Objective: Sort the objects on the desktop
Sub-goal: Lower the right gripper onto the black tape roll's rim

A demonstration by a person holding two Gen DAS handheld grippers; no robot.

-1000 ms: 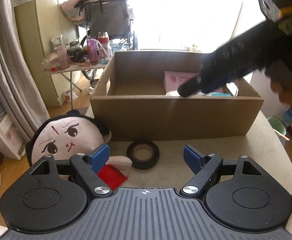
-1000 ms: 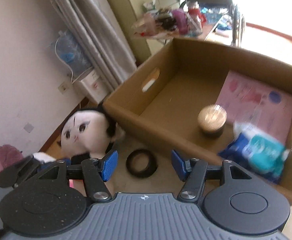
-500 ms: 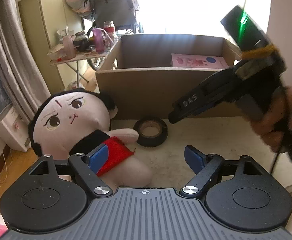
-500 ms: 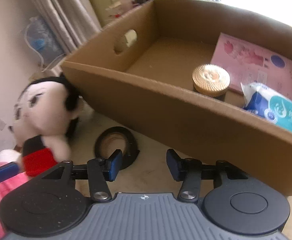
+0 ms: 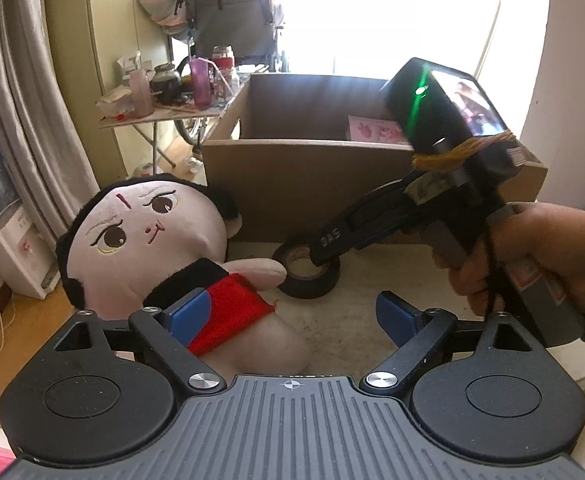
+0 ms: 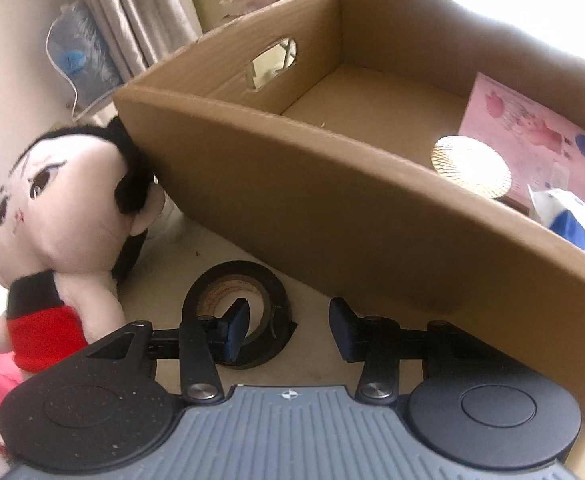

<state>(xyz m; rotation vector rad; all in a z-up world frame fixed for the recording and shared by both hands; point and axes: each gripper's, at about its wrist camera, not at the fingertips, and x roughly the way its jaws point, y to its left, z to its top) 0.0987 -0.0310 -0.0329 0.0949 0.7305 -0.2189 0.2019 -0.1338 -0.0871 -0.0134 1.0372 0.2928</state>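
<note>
Box holds jar — wipes.

My left gripper has black linkage arms, silver screws, blue pads and a ribbed grey body. My right gripper matches; its black housing shows a green light and yellow cord binding.

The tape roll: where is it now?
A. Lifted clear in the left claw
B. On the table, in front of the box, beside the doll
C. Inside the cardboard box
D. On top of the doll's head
B: the tape roll lies flat on the table before the box, next to the doll.
</note>
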